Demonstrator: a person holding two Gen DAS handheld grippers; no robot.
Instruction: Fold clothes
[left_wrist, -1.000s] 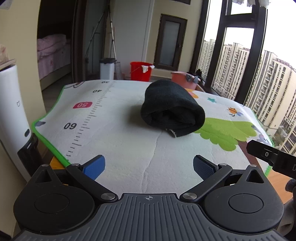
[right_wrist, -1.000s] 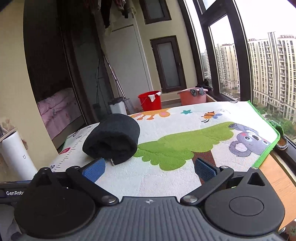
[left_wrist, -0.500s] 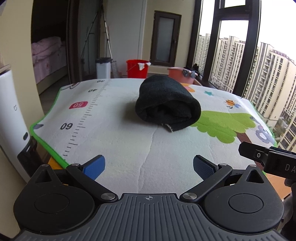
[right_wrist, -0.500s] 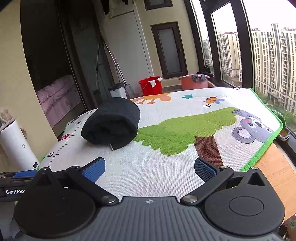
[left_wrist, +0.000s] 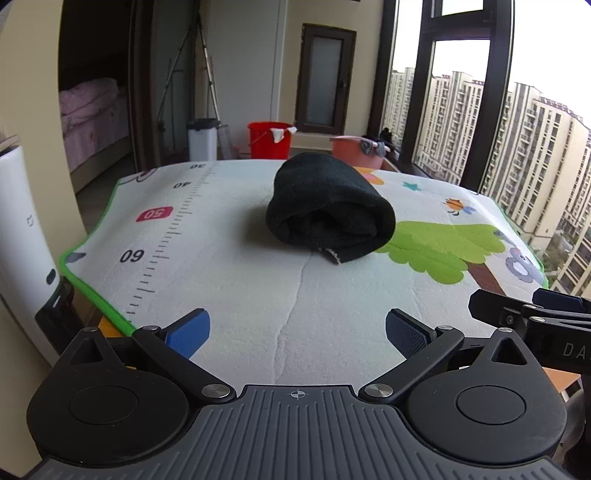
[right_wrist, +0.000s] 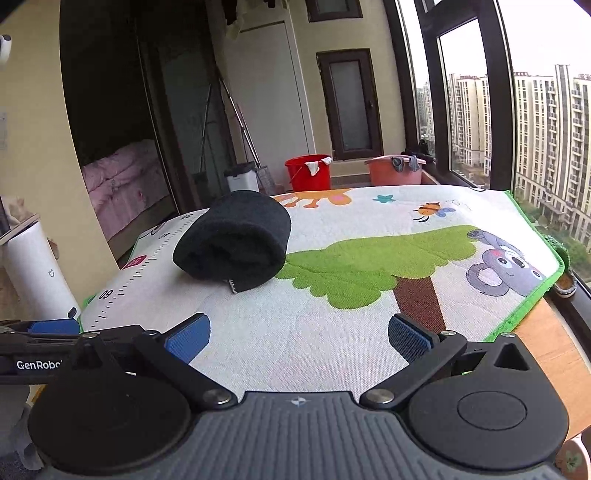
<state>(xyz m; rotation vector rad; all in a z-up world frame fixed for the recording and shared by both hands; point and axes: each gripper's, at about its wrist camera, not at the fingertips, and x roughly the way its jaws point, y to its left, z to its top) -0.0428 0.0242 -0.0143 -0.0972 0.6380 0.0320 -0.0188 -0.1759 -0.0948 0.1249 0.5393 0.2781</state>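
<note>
A black garment (left_wrist: 330, 206) lies rolled into a thick bundle on the printed play mat (left_wrist: 229, 266), with a small white-edged tag poking out at its near end. The same black roll (right_wrist: 236, 240) shows left of centre in the right wrist view. My left gripper (left_wrist: 297, 332) is open and empty, well short of the roll, above the mat's near edge. My right gripper (right_wrist: 298, 334) is also open and empty, back from the roll and to its right. Each gripper's side shows at the edge of the other's view.
The mat (right_wrist: 369, 314) covers a wooden table (right_wrist: 554, 354) beside a tall window. A white cylindrical appliance (left_wrist: 22, 240) stands at the left edge. Beyond the table sit a red bucket (left_wrist: 269, 138), a pink basin (left_wrist: 356, 149) and a white bin (left_wrist: 202, 138).
Both grippers have drawn back and risen a little from the roll, which looks smaller and farther. The roll itself has not moved. Both stay open.
</note>
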